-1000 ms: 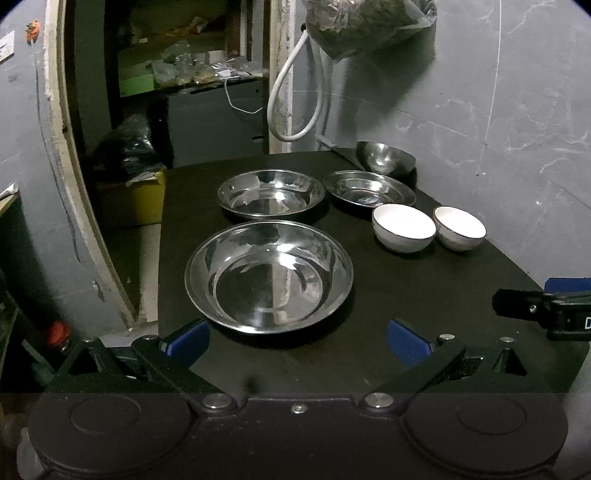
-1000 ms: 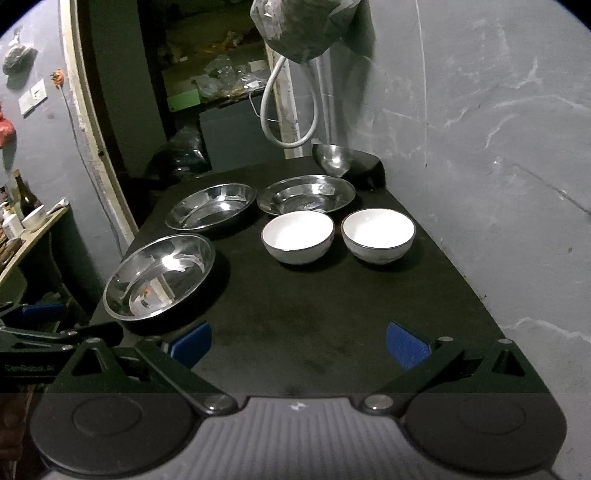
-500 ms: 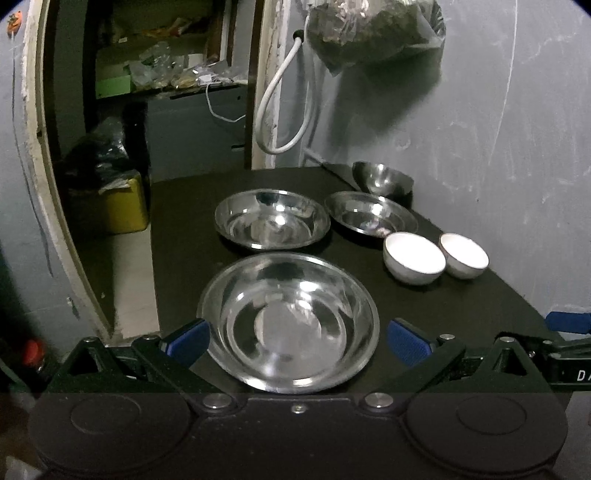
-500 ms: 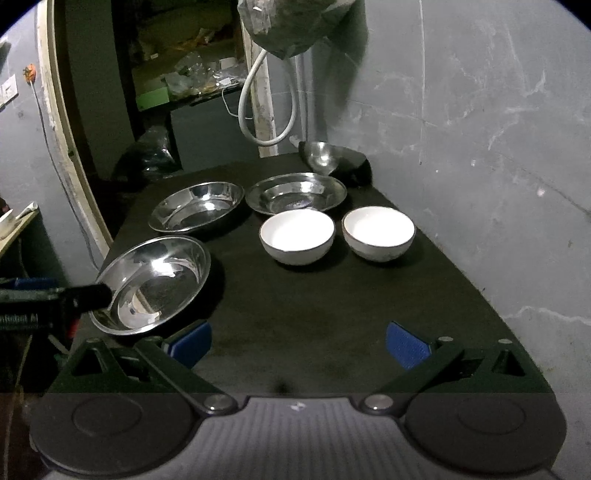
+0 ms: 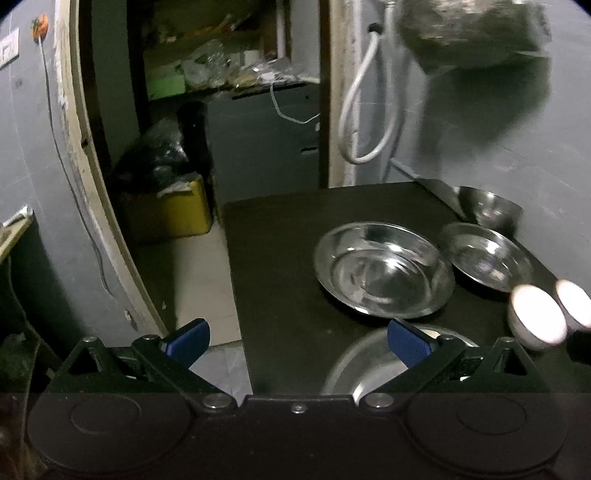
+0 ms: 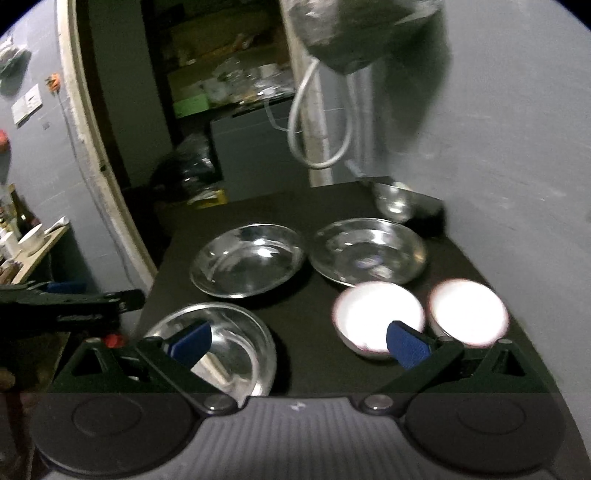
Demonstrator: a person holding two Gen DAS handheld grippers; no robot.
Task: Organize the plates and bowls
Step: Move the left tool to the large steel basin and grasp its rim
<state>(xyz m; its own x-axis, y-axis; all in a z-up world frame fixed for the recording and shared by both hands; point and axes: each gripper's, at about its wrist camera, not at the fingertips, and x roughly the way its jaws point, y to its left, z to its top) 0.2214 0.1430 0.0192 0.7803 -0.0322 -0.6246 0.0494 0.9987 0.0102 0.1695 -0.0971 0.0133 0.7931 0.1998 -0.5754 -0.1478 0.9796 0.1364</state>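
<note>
Three steel plates lie on the black table [image 5: 295, 236]: a near one [image 6: 236, 343], a middle one [image 6: 247, 266] and a far right one [image 6: 369, 251]. Two white bowls [image 6: 376, 314] [image 6: 467, 310] sit at the right, and a steel bowl [image 6: 393, 199] stands at the back. In the left wrist view the middle plate [image 5: 384, 269] is ahead and the near plate [image 5: 369, 362] is partly hidden by the right finger. My left gripper [image 5: 295, 338] is open and empty over the table's left edge. My right gripper [image 6: 299, 341] is open and empty above the near table.
A grey wall [image 6: 517, 147] runs along the table's right side, with a hanging bag [image 6: 354, 33] and a white hose [image 6: 317, 122] at the back. The floor [image 5: 199, 266] and a yellow bin [image 5: 173, 214] lie left of the table.
Both grippers have moved forward and lower toward the dishes. The left gripper has swung left, so the near plate now sits at its right finger. Both stay open.
</note>
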